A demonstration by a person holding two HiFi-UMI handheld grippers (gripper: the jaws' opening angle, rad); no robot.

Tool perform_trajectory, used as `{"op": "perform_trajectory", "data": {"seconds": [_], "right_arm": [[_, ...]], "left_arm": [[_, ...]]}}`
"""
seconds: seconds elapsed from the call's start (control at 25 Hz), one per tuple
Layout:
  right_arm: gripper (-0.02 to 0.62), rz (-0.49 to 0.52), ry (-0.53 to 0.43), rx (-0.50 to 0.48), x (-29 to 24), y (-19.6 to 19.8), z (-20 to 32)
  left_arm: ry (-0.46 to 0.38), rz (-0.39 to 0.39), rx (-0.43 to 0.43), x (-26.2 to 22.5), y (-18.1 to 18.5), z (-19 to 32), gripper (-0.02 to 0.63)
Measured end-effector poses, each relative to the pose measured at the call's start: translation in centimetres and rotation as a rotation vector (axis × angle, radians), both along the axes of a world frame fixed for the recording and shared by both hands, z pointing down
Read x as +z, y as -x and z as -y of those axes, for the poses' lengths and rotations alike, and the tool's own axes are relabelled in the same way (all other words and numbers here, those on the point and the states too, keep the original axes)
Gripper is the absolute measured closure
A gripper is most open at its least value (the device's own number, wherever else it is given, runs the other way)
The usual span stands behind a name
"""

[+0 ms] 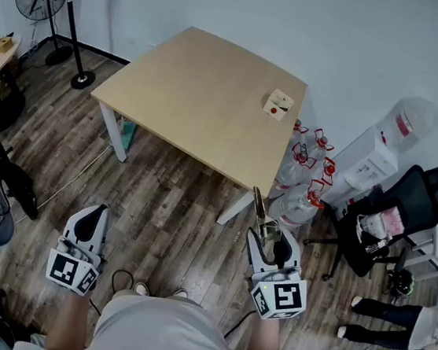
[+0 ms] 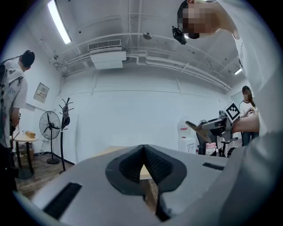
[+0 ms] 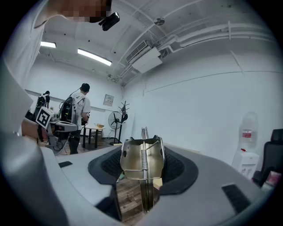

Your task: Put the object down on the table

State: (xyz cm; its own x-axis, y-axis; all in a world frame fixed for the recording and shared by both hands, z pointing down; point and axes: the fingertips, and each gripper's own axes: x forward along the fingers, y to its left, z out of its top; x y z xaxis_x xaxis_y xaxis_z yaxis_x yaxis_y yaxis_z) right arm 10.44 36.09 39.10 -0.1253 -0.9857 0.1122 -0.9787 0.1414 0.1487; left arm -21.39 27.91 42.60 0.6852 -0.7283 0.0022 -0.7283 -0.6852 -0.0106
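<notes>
Right tongs (image 1: 274, 244) are clamped on the metal spring clip (image 3: 142, 161). The pads sit on its two side plates, jaws wide because the clip is wide, and its long end sticks forward toward 12 o'clock. So the task's thing is in the air over the wood floor (image 1: 176, 204), short of the table (image 1: 205, 97), not yet set down. I hold it level, I think to carry it in flat over the table edge. Left tongs (image 2: 143, 152) are closed on nothing and parked at my 9 o'clock, out of the way.

The table is dead ahead at 12 and mostly bare, so there's plenty of room to drop. One small box (image 1: 279, 104) sits near its far right corner, about 1 o'clock – contents not readable. A cluster of clear water jugs (image 1: 301, 180) stands on the floor by the table's right leg at 2 o'clock; I can't tell the fill level.
</notes>
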Motion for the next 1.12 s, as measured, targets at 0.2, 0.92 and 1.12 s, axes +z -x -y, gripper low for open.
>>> {"op": "perform_trajectory", "data": {"seconds": [0.2, 0.92, 1.12], "right_arm": [[0.377, 0.001, 0.012, -0.008, 0.6, -0.4, 0.2], [0.376, 0.089, 0.048, -0.073, 3.3, -3.2, -0.6], [0.376, 0.094, 0.071, -0.098, 4.5, -2.8, 2.8]], "left_arm": [[0.015, -0.002, 0.001, 0.7, -0.6, 0.0, 0.601], [0.060, -0.020, 0.011, 2.7, -5.8, 0.6, 0.601], [0.077, -0.027, 0.047, 4.1, -8.0, 4.3, 0.601]]}}
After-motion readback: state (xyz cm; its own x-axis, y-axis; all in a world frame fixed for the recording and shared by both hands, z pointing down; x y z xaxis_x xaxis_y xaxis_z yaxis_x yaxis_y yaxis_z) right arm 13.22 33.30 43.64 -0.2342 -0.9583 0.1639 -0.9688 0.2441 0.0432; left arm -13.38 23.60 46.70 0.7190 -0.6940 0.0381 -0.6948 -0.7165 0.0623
